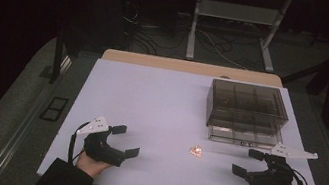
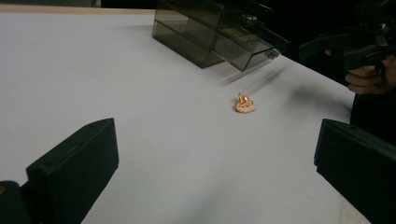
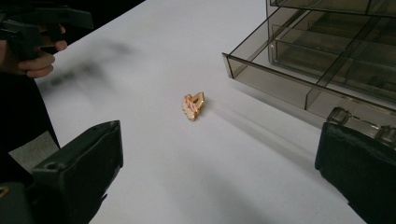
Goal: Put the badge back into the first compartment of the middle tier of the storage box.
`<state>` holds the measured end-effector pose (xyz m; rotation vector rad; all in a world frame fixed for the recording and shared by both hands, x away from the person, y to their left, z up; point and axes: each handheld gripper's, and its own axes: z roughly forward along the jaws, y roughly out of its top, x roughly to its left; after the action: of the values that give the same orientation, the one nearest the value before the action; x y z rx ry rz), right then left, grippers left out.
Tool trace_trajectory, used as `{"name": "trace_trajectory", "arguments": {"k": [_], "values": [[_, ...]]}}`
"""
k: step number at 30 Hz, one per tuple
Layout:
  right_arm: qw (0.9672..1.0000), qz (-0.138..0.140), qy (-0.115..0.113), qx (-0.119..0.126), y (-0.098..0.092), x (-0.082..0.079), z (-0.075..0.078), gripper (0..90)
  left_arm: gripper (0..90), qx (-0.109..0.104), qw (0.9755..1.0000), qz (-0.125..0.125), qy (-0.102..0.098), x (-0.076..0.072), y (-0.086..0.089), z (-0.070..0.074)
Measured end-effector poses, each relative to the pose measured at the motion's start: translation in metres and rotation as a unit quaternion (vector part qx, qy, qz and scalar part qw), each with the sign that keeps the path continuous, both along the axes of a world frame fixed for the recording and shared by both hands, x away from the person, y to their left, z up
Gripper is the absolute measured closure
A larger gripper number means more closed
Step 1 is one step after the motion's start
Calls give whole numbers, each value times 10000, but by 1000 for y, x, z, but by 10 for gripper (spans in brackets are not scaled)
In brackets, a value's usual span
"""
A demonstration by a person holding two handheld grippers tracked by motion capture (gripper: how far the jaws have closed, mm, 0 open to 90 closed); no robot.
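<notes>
While both pairs of black two-jaw tongs rest low at the near edge of the pale grey tabletop (image 1: 152, 95), the left tongs (image 1: 125, 140) and the right tongs (image 1: 248, 162) each stand released, jaws spread wide with nothing between them. Between the two, on bare tabletop and well apart from either, lies the small orange-gold trinket (image 1: 195, 151), a glossy lumpy piece that also shows ahead of the jaws in both gripper views (image 2: 244, 104) (image 3: 193, 105). Beyond it, near the right tongs, stands the smoky translucent plastic drawer box (image 1: 246, 112), its lowest divided drawer pulled out towards the person. The work seems to be at its outset: nothing is gripped yet. The next move would likely call for one pair of tongs to reach inward, straddle the trinket and pinch it carefully, since it is small and low. No brand, label or writing can be read anywhere.
</notes>
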<state>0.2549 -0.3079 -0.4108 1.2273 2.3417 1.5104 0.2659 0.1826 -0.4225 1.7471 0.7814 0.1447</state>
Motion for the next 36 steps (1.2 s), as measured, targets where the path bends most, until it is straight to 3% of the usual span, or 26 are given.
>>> {"name": "trace_trajectory", "arguments": {"k": [7, 16, 23, 36], "values": [[10000, -22, 45, 59, -2, 2, -1, 5, 0, 77, 9999, -68, 45, 0, -3, -2], [9999, 1, 107, -80, -3, 1, 4, 5, 0, 146, 9999, -63, 62, 0, -5, -3], [9996, 111, 234, -70, -1, 2, 6, 5, 0, 171, 9998, -63, 52, 0, -6, -4], [9988, 410, 168, -215, 15, 10, 24, 5, 0, 149, 9999, -60, 53, 0, -6, -4]]}}
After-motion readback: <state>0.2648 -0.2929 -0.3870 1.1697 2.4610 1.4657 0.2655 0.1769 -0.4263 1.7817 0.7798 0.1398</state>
